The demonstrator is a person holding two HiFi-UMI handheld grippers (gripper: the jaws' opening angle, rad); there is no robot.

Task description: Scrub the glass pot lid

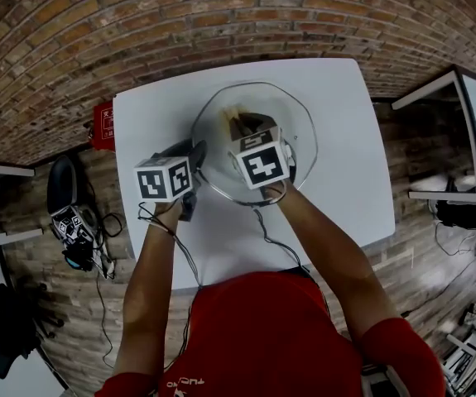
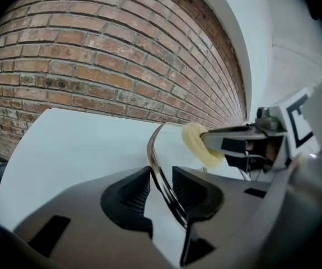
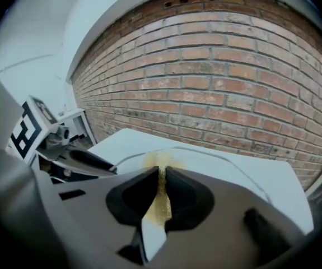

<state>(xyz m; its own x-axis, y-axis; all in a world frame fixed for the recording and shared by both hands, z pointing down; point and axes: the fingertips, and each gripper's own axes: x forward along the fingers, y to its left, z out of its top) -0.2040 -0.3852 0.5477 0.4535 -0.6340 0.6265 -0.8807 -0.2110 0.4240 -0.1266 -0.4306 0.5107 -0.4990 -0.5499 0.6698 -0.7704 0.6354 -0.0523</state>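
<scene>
The glass pot lid [image 1: 300, 127] lies on the white table [image 1: 155, 118], with its near left side raised. My left gripper [image 1: 197, 152] is shut on the lid's metal rim [image 2: 152, 149] at that side, and the rim runs between its pads [image 2: 128, 194]. My right gripper [image 1: 242, 128] is over the lid's middle, shut on a yellow sponge [image 3: 161, 204] squeezed thin between its jaws. In the left gripper view the sponge [image 2: 196, 145] presses against the glass just past the rim. The lid's far arc [image 3: 222, 160] shows beyond the right gripper [image 3: 162, 186].
A brick wall [image 1: 221, 15] runs behind the table. On the floor are a red box [image 1: 103, 125] at the table's left and cables and gear [image 1: 76, 226] lower left. White furniture [image 1: 449, 139] stands at the right.
</scene>
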